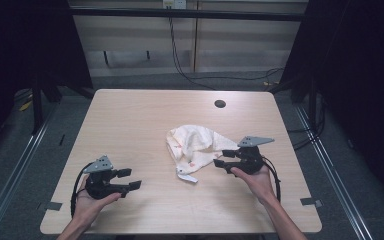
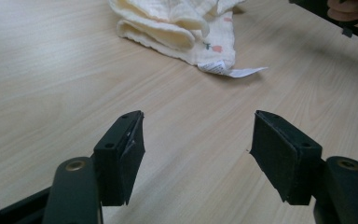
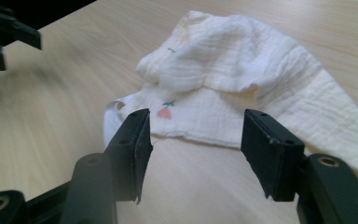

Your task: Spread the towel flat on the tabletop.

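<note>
No text can be read anywhere. The white tag (image 2: 228, 70) sewn to the cream cloth (image 2: 186, 32) carries faint print too small to read. The cloth shows only small pink-and-green motifs.

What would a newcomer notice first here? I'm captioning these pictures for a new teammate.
A crumpled cream cloth lies near the middle of the pale wooden table, its white label poking toward the person. The right gripper sits at the cloth's edge with jaws open; the left gripper waits apart, also open.
</note>
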Action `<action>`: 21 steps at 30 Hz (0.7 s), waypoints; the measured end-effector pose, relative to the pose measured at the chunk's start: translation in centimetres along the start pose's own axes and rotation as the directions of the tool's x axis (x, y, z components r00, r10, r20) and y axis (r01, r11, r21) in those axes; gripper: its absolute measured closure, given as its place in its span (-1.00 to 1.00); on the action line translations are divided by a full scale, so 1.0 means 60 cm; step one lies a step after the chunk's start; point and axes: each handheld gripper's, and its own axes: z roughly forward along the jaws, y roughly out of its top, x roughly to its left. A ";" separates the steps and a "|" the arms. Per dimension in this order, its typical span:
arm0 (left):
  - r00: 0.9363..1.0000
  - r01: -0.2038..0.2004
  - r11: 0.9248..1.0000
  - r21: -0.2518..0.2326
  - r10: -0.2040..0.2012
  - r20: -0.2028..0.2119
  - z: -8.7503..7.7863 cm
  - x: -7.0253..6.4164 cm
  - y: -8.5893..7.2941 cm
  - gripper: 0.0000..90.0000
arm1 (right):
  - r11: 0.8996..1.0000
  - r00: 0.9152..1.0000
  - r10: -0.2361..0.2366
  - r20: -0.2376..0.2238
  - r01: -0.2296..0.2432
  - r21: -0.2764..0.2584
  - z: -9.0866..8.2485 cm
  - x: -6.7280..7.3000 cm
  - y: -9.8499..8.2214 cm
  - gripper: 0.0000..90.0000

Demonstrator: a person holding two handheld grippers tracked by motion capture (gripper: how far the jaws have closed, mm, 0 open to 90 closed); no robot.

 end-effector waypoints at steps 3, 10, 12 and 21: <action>1.000 -0.005 1.000 -0.009 0.005 -0.002 -0.004 0.001 0.002 -0.24 | 1.000 1.000 -0.002 -0.001 0.002 0.003 0.007 -0.004 0.005 -0.04; 1.000 -0.009 1.000 0.001 0.009 0.009 -0.004 -0.001 0.001 -0.25 | 1.000 1.000 -0.012 0.011 0.012 0.026 0.037 -0.029 0.041 0.01; 1.000 -0.010 1.000 0.004 0.010 0.009 -0.003 -0.001 0.000 -0.23 | 0.998 1.000 -0.021 0.012 0.020 0.063 0.052 -0.035 0.047 0.03; 1.000 0.000 1.000 -0.006 0.000 0.017 -0.006 0.002 -0.003 -0.28 | 0.993 0.998 -0.067 -0.022 0.069 0.091 0.101 -0.055 0.073 0.22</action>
